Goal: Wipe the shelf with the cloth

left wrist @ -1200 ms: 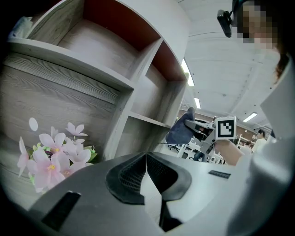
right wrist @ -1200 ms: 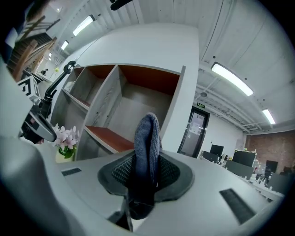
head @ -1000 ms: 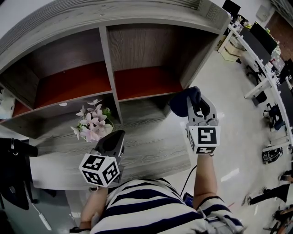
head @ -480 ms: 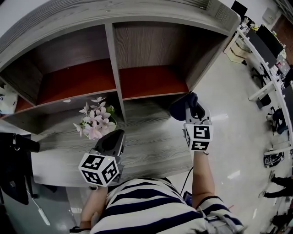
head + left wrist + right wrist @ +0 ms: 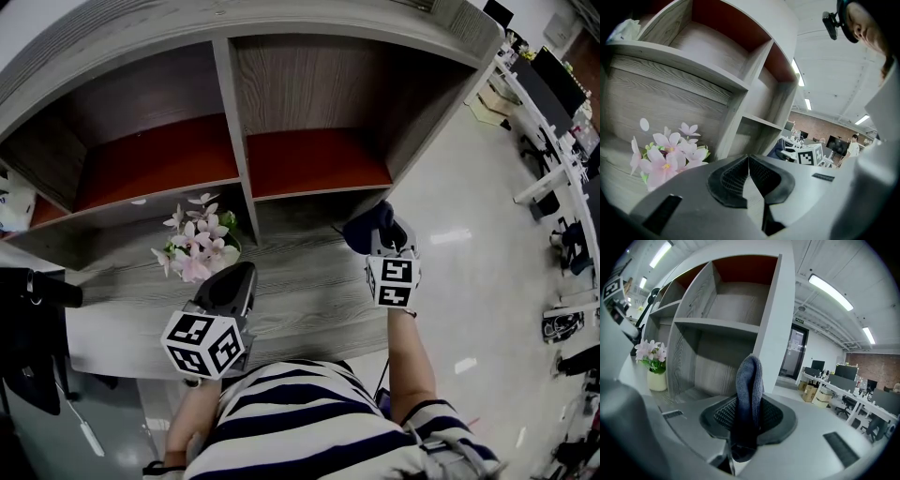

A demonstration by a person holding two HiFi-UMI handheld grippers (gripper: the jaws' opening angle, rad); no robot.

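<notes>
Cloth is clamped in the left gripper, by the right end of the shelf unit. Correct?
Not the left: the cloth is clamped in the right gripper, by the right end of the shelf unit. The right gripper view shows it; the left gripper is shut, empty.

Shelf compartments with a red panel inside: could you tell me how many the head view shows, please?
2: the left compartment, behind the flowers; the right compartment, behind the right gripper holding the cloth. More may be cut off at the far left.
</notes>
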